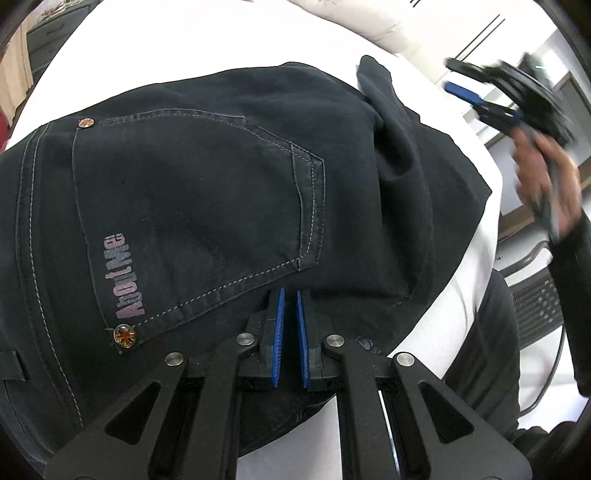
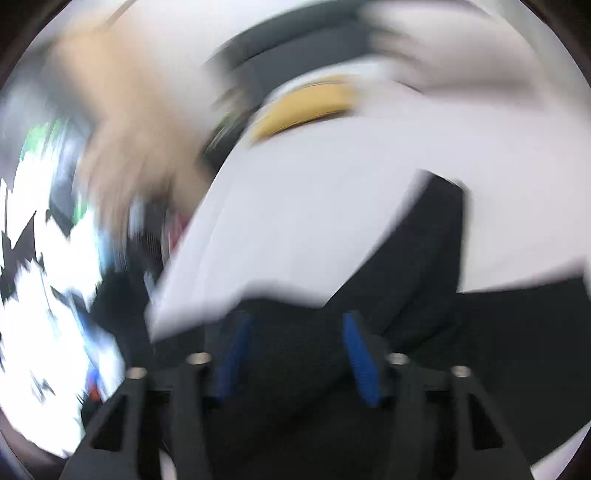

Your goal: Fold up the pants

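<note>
Dark navy pants lie on a white table, back pocket up, with pink lettering and copper rivets. My left gripper hovers low over the waist area near the pocket's corner, its blue pads nearly together with a narrow gap and no cloth between them. My right gripper shows in the left wrist view, raised in the air at the far right, held by a hand, jaws apart. In the blurred right wrist view my right gripper is open and empty above the pants.
The white table's right edge runs close by. A black mesh chair and furniture stand beyond it. A yellow round object shows blurred at the table's far side. A pale pillow-like shape lies at the far table end.
</note>
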Demonstrator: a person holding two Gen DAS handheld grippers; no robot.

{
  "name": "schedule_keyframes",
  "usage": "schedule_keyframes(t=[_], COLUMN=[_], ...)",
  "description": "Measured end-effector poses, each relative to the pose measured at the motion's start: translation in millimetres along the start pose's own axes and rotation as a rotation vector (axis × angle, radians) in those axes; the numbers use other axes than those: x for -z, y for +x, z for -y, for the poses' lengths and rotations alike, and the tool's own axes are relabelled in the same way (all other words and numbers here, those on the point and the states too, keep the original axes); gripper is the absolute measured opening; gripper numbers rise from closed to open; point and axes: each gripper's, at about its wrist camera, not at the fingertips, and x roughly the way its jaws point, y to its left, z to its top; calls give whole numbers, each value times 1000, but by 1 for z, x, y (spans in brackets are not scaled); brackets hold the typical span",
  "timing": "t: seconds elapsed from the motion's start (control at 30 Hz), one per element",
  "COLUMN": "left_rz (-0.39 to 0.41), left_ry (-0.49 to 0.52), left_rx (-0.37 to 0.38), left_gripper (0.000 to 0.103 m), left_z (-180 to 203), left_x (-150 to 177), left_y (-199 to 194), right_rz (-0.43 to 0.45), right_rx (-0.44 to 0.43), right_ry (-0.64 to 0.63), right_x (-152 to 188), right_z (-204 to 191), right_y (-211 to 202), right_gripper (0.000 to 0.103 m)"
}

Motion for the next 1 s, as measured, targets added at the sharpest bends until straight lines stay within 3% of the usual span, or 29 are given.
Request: schedule_keyframes(t=[0.07,0.13,0.2,0.27,0.37,0.63,0.67,0.7,0.73,0.87,1.0], left_rz=[5,11,14,15,13,9,9,9,9,8,0], left_ry=[-7,-22,-29,-34,-37,-42,-43,-45,-47,-43,-34], left_rx=[-6,3,14,23,28,27,27,27,26,17,4], left_gripper=[7,7,7,7,6,5,5,5,5,5,5], left_z=[-3,-7,-11,-16,-17,-14,-14,-15,-15,-13,-7], left_x=[4,6,12,14,13,9,9,9,9,10,7], left_y=[-1,-1,-5,-7,-9,-6,-6,-7,-7,-7,-6], right_rz=[30,35,33,30,11,29,31,35,34,89,216], right_rx=[-34,-60,-55,-65,-22,-54,-60,-60,-62,-36,-22], right_ry=[257,420,563,628,661,710,702,691,677,607,620], right_x=[-25,-31,-31,-32,-33,-36,-39,-42,-47,-50,-35], right_z=[58,95,127,144,161,162,162,162,159,152,158], right_y=[14,28,44,61,73,92,92,91,95,75,21], right_gripper=[40,40,40,40,40,40,35,17,8,5,5])
